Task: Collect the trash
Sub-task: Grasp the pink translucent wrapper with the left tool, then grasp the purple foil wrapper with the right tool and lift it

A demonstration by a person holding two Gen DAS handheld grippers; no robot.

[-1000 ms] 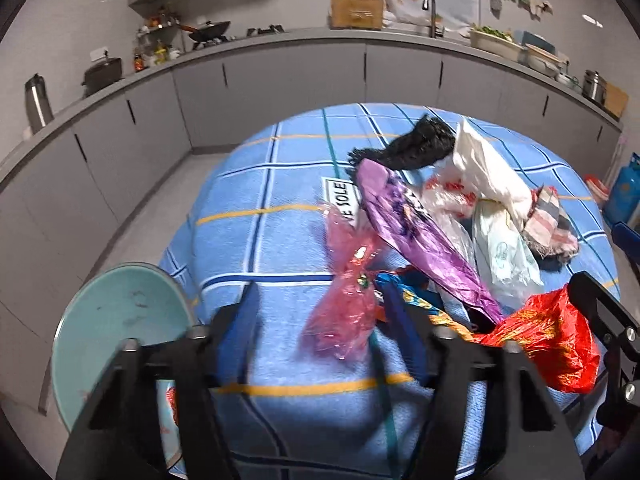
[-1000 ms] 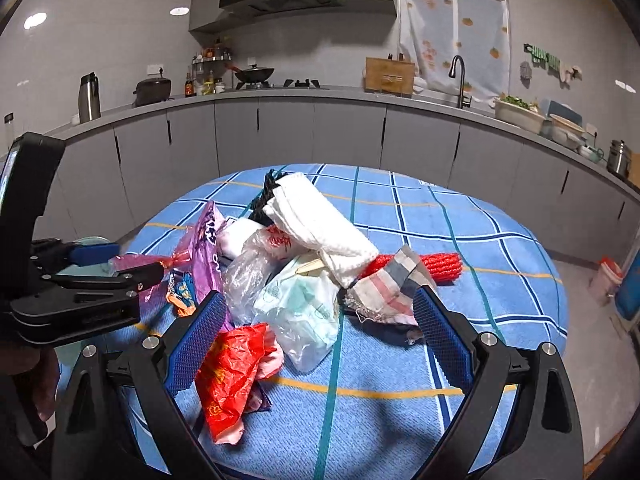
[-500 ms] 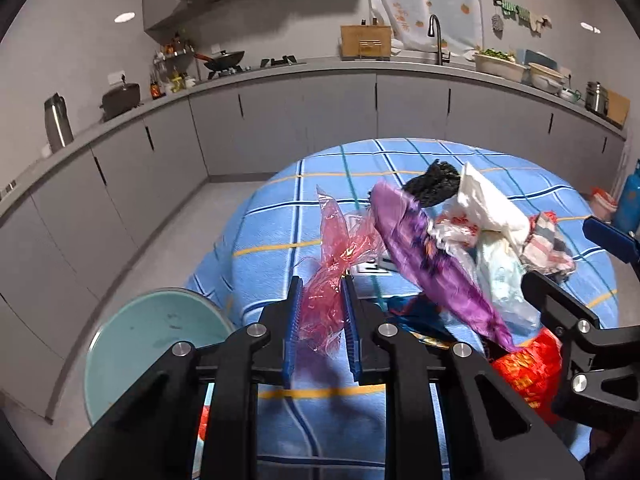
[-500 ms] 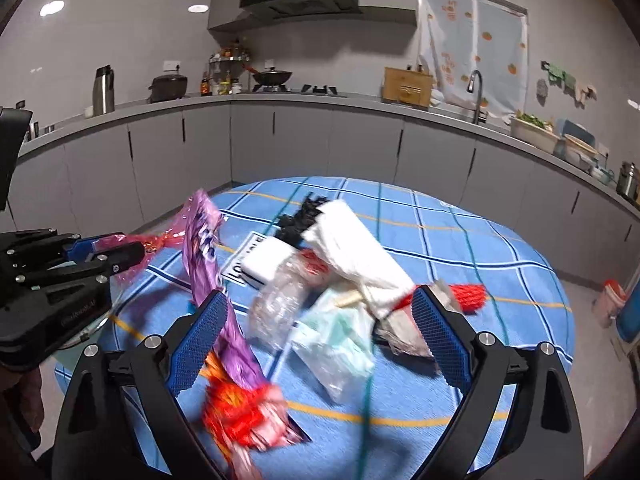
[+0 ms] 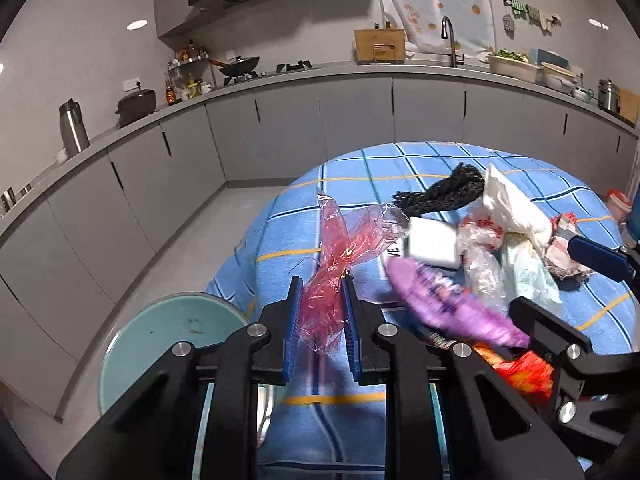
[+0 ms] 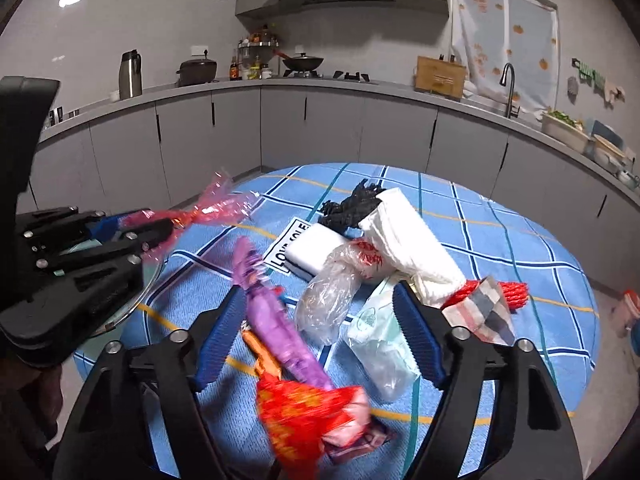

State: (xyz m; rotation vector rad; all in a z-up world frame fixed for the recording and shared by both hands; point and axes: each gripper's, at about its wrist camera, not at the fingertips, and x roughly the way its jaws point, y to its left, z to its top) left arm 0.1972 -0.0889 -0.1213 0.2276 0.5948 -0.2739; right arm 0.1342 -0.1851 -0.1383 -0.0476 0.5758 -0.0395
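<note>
My left gripper [image 5: 320,300] is shut on a pink clear plastic wrapper [image 5: 340,252] and holds it in the air over the left edge of the blue checked table [image 5: 400,168]. It shows in the right wrist view too [image 6: 160,224], with the wrapper [image 6: 216,206] sticking out. My right gripper [image 6: 320,320] is open and empty above a trash pile: a purple wrapper [image 6: 276,320], a red bag [image 6: 304,416], a clear bag [image 6: 332,296], a pale green pack [image 6: 380,344] and a white bag [image 6: 404,240].
A light blue round bin [image 5: 168,340] stands on the floor left of the table, below my left gripper. A black net [image 5: 444,192], a white box [image 5: 432,242] and a checked cloth [image 6: 484,316] lie on the table. Grey cabinets [image 5: 320,120] curve behind.
My left gripper shut on the pink wrapper and lifted it off the table toward the left. The purple wrapper dropped back onto the pile. My right gripper stayed open and drew back slightly.
</note>
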